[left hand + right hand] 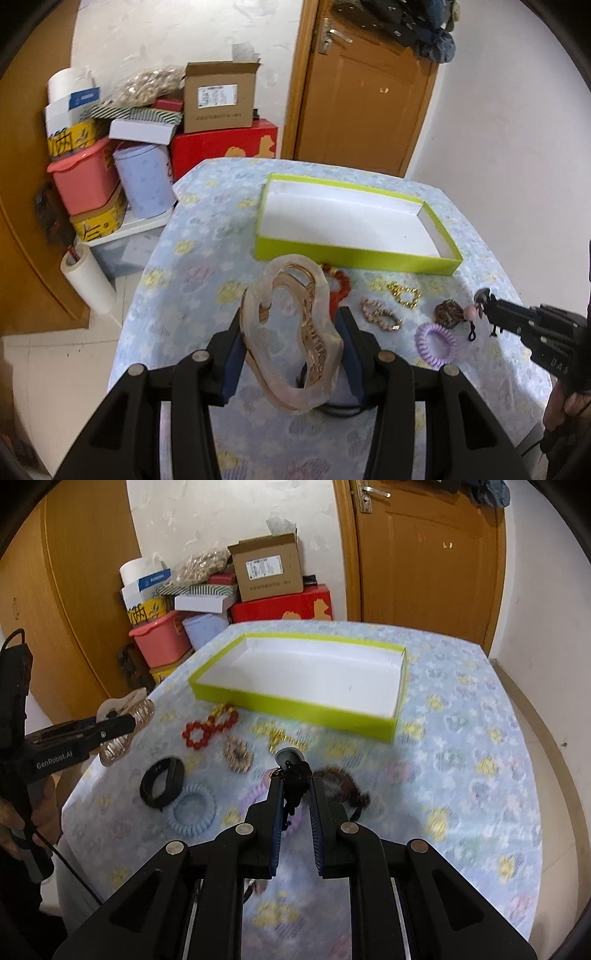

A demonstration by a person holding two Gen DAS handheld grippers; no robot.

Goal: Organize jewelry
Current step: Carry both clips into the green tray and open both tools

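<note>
My left gripper point(291, 325) is shut on a large translucent pinkish hair claw point(291, 332) and holds it above the table's near left; the claw shows in the right wrist view point(125, 723) too. My right gripper point(295, 775) is shut on a small black beaded piece with a dark round charm point(291, 771), lifted over the table; in the left wrist view it point(487, 306) holds it at the right. The empty lime-green box point(354, 254) point(295, 709) lies beyond.
On the floral cloth lie a red bead bracelet point(203, 731), gold chains point(404, 295), a sparkly bracelet point(238, 755), a black band point(162, 781), blue point(192, 808) and purple point(436, 343) coil ties, a brown scrunchie point(343, 782). Stacked boxes point(147, 140) stand left of the table.
</note>
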